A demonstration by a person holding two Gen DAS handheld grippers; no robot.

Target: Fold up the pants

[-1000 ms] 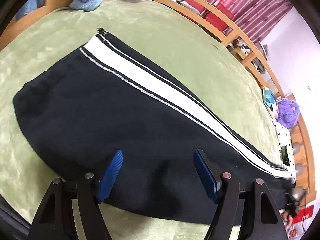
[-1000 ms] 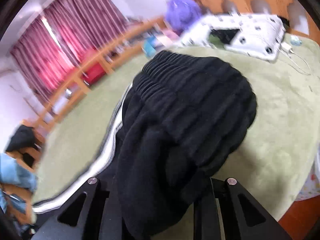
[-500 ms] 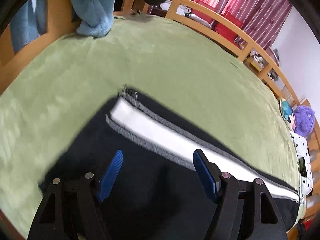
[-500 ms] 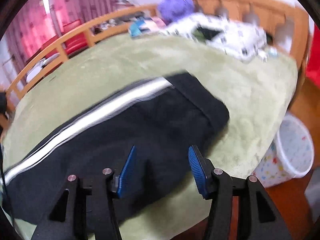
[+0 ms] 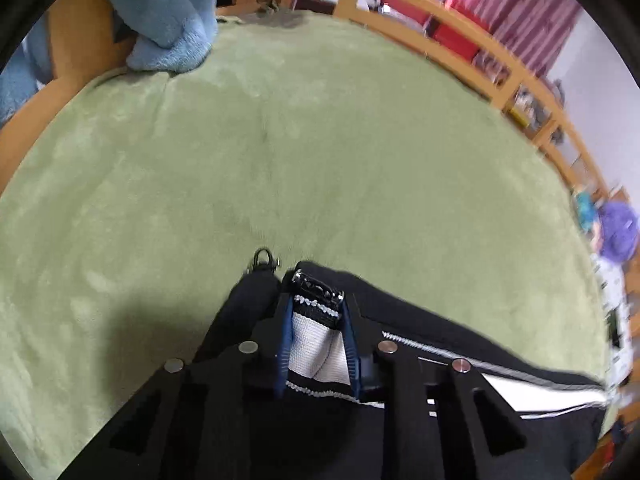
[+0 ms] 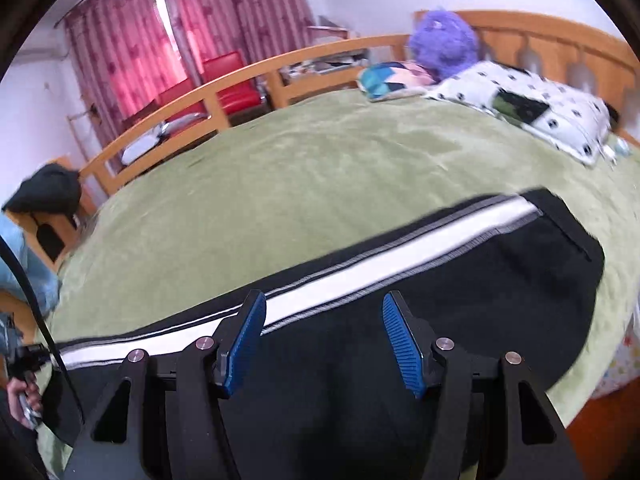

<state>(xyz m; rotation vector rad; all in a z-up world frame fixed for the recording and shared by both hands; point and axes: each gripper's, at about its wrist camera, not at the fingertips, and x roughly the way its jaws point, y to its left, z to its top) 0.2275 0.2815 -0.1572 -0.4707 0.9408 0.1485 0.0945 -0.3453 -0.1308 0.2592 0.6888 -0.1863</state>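
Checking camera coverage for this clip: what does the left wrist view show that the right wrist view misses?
Left wrist only: the left gripper, jaws just closed on the pants' cuff at its white stripe, and a blue towel on the footboard.

Right wrist only: the right gripper, open after widening, above the pants with nothing between its pads; a spotted pillow.

Both: black pants, green bedspread, purple plush toy, red curtains.

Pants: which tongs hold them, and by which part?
The left tongs have just closed on the pants at the striped cuff end; the right tongs, just opening, hold nothing.
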